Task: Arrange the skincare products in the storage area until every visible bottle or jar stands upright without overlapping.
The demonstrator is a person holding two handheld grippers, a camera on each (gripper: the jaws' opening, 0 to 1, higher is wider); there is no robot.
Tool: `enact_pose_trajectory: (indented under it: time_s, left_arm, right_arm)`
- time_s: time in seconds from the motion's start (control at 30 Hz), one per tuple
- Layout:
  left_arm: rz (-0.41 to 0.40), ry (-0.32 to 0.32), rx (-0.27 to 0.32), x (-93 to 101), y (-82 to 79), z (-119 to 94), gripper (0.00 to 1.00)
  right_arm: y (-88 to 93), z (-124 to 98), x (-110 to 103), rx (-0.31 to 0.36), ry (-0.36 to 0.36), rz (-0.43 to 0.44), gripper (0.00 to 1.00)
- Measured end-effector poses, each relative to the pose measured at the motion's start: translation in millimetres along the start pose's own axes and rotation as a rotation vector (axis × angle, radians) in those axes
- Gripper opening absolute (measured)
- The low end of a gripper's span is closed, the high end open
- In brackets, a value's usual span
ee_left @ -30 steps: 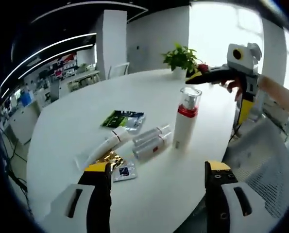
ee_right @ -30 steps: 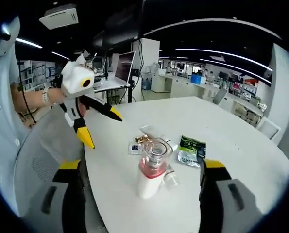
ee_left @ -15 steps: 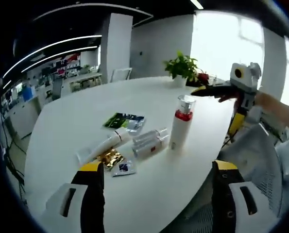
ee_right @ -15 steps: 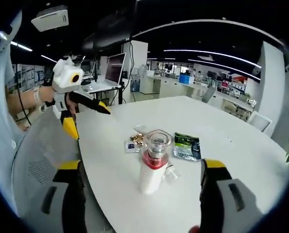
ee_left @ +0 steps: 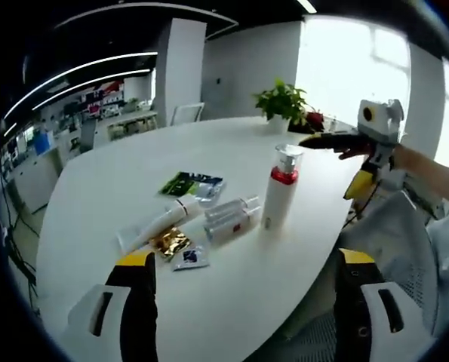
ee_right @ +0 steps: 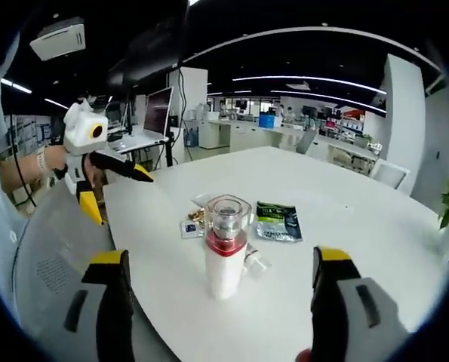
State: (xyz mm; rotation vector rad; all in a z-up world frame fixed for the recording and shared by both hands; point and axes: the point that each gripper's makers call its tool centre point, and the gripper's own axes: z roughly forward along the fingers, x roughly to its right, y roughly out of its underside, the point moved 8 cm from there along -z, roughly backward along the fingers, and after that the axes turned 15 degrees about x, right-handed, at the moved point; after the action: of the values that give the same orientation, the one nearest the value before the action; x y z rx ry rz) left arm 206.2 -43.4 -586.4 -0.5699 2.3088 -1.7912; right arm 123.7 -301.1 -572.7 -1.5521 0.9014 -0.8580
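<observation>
A white bottle (ee_left: 278, 192) with a red band and clear cap stands upright on the white table (ee_left: 118, 173). Beside it lie two small clear bottles (ee_left: 232, 219) and a white tube (ee_left: 158, 228), all on their sides. My left gripper (ee_left: 246, 259) hangs open in front of them, holding nothing. My right gripper (ee_left: 331, 166) is open in the air off the table's right edge. In the right gripper view the upright bottle (ee_right: 225, 253) stands between my open right gripper's (ee_right: 219, 256) jaws but farther out. The left gripper (ee_right: 118, 194) is open at the left.
A green sachet (ee_left: 186, 183), a gold sachet (ee_left: 169, 243) and a small blue one (ee_left: 190, 258) lie flat near the tube. A potted plant (ee_left: 283, 98) stands at the table's far edge. A grey mesh chair (ee_left: 398, 234) sits beside the table. A monitor (ee_right: 155, 111) stands beyond it.
Both cameras have drawn back a little from the table and turned. The bottle stays upright, the lying items have not moved, and both grippers stay open.
</observation>
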Motion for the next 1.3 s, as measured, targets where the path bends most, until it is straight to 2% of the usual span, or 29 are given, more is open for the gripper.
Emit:
enact_pose_trajectory:
  time_s: [0.13, 0.3, 0.47, 0.63, 0.83, 0.9, 0.97, 1.1, 1.2, 1.3]
  left_arm:
    - [0.002, -0.002, 0.001, -1.4, -0.6, 0.7, 0.97]
    - [-0.004, 0.009, -0.026, -3.4, 1.0, 3.5, 0.97]
    - [-0.005, 0.018, -0.018, -7.4, -3.8, 8.0, 0.97]
    - [0.014, 0.017, -0.026, -15.5, -9.1, 15.7, 0.97]
    - [0.042, 0.025, -0.034, -25.4, -15.2, 25.0, 0.97]
    - [0.055, 0.028, -0.041, -29.7, -16.3, 29.2, 0.97]
    - [0.051, 0.03, -0.046, -34.2, -16.7, 33.4, 0.97]
    - [0.081, 0.045, -0.077, -42.8, -16.1, 42.3, 0.97]
    - [0.104, 0.047, -0.095, -51.8, -15.8, 48.6, 0.96]
    - [0.134, 0.031, -0.097, -62.5, -19.0, 55.8, 0.93]
  right_arm:
    - [2.9, 1.6, -2.4, -0.012, 0.009, -0.006, 1.0]
    - [6.7, 2.6, -7.0, -0.01, 0.006, -0.004, 1.0]
    - [11.8, 2.0, -9.6, -0.046, 0.001, 0.009, 0.97]
    - [14.6, 1.3, -10.8, -0.029, 0.009, 0.025, 0.88]
    - [16.1, 0.2, -16.1, -0.038, -0.004, 0.032, 0.8]
    - [17.2, 0.0, -20.8, -0.04, -0.02, 0.076, 0.76]
    - [16.1, 0.8, -24.6, 0.004, -0.031, 0.153, 0.74]
    - [14.4, -2.3, -25.8, -0.001, -0.009, 0.125, 0.72]
    - [14.4, -3.4, -27.2, -0.002, 0.013, 0.173, 0.69]
    - [15.6, -5.4, -27.1, 0.004, 0.023, 0.165, 0.67]
